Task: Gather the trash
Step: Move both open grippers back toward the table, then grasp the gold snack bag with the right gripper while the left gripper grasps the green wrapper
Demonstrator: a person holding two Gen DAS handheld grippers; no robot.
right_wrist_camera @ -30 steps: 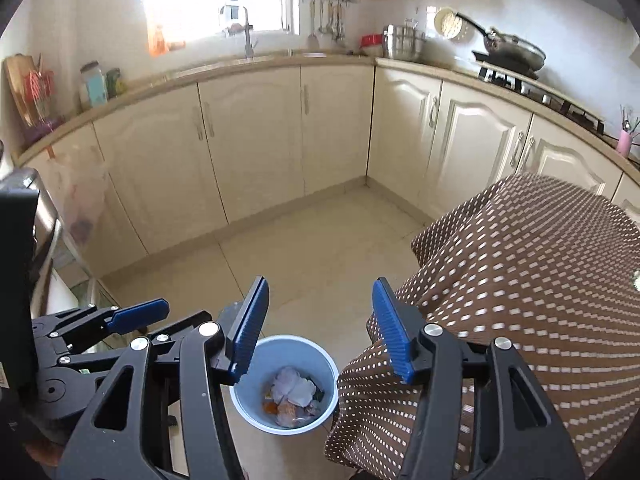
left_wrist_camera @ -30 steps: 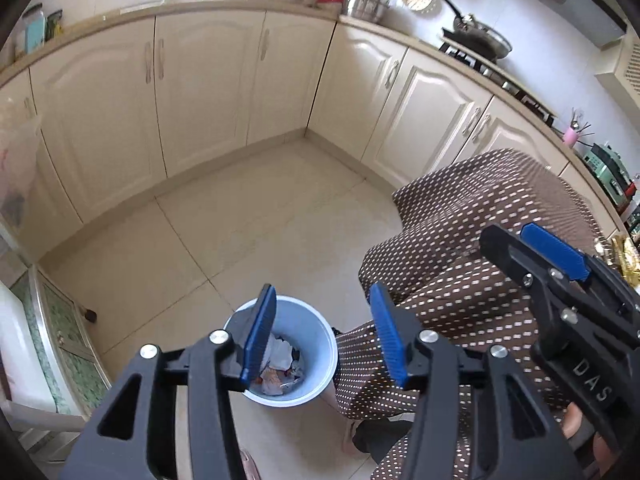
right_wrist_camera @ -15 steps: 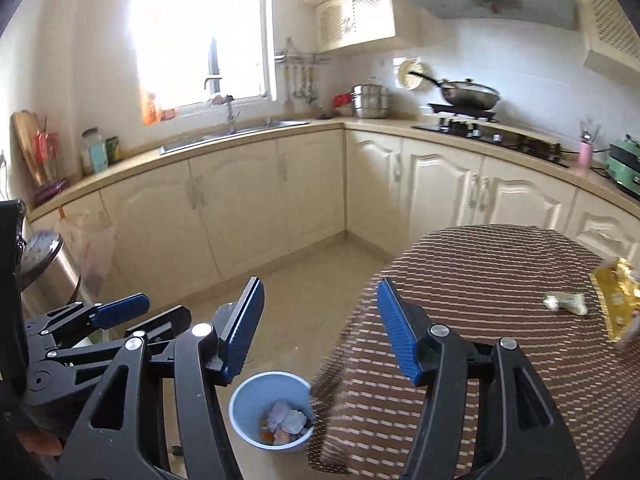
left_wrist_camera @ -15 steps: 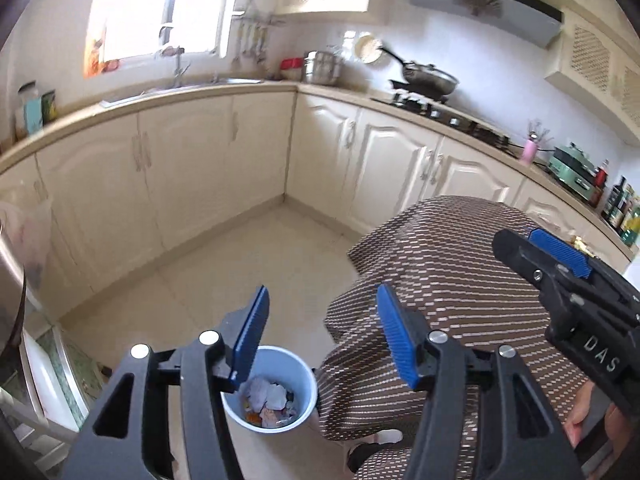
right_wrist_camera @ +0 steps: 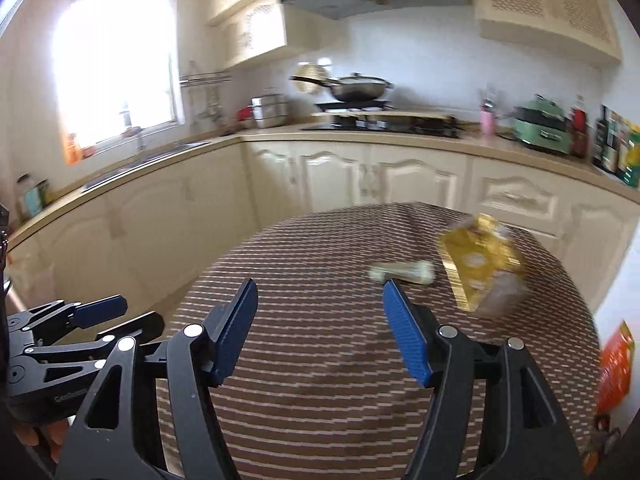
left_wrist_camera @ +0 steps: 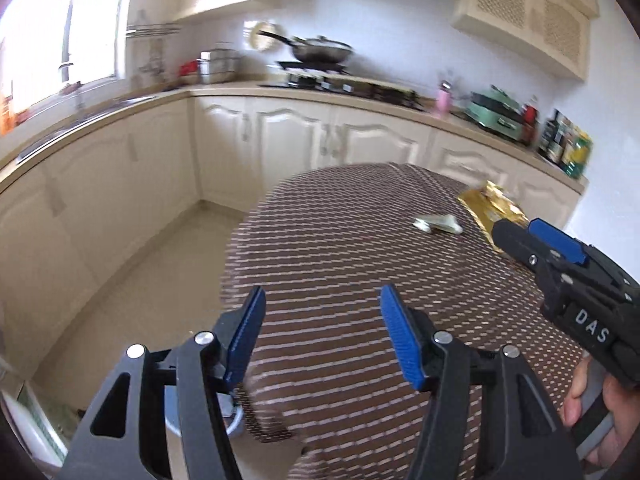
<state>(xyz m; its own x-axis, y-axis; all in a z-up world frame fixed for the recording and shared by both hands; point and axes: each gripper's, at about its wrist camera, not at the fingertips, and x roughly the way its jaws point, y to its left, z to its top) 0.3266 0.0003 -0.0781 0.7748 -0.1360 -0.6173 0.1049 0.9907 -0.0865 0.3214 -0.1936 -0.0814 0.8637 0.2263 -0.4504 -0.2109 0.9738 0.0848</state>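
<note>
A round table with a brown dotted cloth (left_wrist_camera: 340,264) (right_wrist_camera: 320,320) fills both views. On its far right lie a small pale crumpled wrapper (left_wrist_camera: 438,224) (right_wrist_camera: 402,273) and a gold packet (left_wrist_camera: 492,210) (right_wrist_camera: 480,264). An orange packet (right_wrist_camera: 614,364) lies at the right edge. My left gripper (left_wrist_camera: 320,328) is open and empty over the table's near edge. My right gripper (right_wrist_camera: 320,324) is open and empty, short of the wrapper. The blue bin's rim (left_wrist_camera: 236,420) peeks out below the left gripper. The right gripper (left_wrist_camera: 560,256) shows in the left wrist view.
Cream cabinets and a counter (right_wrist_camera: 360,140) curve round the back with a stove and pan (right_wrist_camera: 352,88), a green appliance (right_wrist_camera: 540,124) and bottles. A tiled floor (left_wrist_camera: 132,280) lies left of the table. The left gripper (right_wrist_camera: 72,320) shows at the lower left.
Both grippers have swung up and to the right, from the bin on the floor to the tabletop. The wrapper and gold packet are nearer. Both grippers stayed open.
</note>
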